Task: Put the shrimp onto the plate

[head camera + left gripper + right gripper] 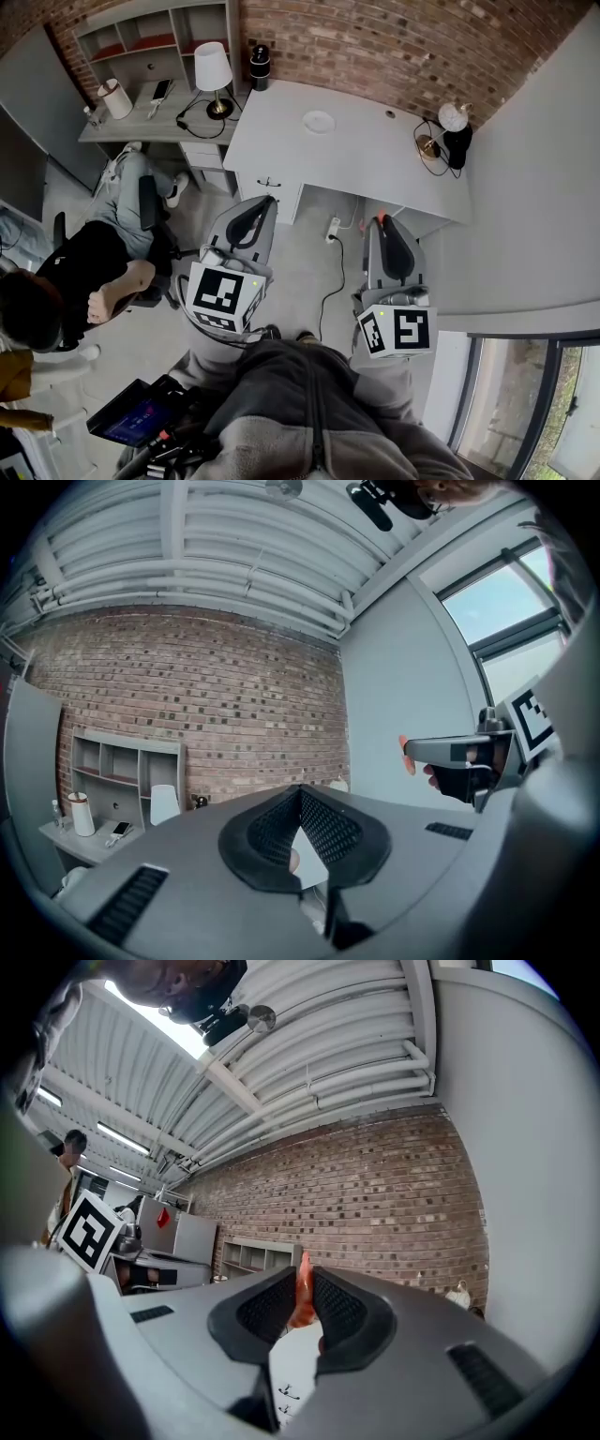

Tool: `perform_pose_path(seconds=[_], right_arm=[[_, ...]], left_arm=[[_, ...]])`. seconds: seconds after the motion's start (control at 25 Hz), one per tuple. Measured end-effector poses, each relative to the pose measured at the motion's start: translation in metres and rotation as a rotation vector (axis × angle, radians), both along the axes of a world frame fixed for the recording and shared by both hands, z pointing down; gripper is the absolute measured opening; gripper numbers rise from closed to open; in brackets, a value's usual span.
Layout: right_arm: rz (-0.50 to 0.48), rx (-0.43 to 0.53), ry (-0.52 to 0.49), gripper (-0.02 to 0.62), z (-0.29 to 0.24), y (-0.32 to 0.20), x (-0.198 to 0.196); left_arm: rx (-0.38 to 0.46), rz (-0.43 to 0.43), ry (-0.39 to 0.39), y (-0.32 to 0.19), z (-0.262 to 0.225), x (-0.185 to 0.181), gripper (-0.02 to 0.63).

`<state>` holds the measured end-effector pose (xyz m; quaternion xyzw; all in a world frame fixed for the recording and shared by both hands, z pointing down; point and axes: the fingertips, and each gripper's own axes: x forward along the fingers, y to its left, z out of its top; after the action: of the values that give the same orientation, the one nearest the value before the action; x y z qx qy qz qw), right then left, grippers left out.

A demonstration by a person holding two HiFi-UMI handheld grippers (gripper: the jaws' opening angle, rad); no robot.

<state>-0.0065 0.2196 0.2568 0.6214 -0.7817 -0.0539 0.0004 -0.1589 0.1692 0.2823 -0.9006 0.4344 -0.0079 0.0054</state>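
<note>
Shrimp (303,1302) first: a thin orange-red piece standing on edge, its pointed end poking up past the jaw tips. It sits pinched between the two black ribbed pads of the right gripper (302,1277), and the right gripper view gives the clear look at that pinch.

From the head view the same shrimp is only a speck of orange (381,219) at the tip of the right gripper (382,223), held above the floor in front of the white table (375,164). That view alone brings in the plate (319,121), small, round and white, lying on the table well apart from both grippers.

Over to the left gripper (300,794): its jaws are pressed together at the tips with nothing between them. Its view catches the right gripper (409,756) side-on, level, with the orange end showing in front.
</note>
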Motion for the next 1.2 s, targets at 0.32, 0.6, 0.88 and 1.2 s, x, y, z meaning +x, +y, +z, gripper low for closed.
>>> perform_pose_path(seconds=[0.32, 0.6, 0.88, 1.2], right_arm=[[-0.012, 0.008, 0.006, 0.057, -0.001, 0.000, -0.004], [-0.033, 0.011, -0.011, 0.057, -0.011, 0.001, -0.006], [-0.032, -0.017, 0.001, 0.057, -0.004, -0.012, -0.010], [-0.039, -0.038, -0.027, 0.057, 0.016, -0.071, 0.020]], left_arm=[[-0.002, -0.001, 0.003, -0.001, 0.002, 0.000, 0.005], [-0.001, -0.013, 0.021, -0.002, -0.002, 0.000, 0.005], [-0.031, 0.019, 0.044, -0.019, 0.005, 0.014, 0.005], [-0.066, -0.024, 0.008, -0.077, 0.030, 0.027, 0.005]])
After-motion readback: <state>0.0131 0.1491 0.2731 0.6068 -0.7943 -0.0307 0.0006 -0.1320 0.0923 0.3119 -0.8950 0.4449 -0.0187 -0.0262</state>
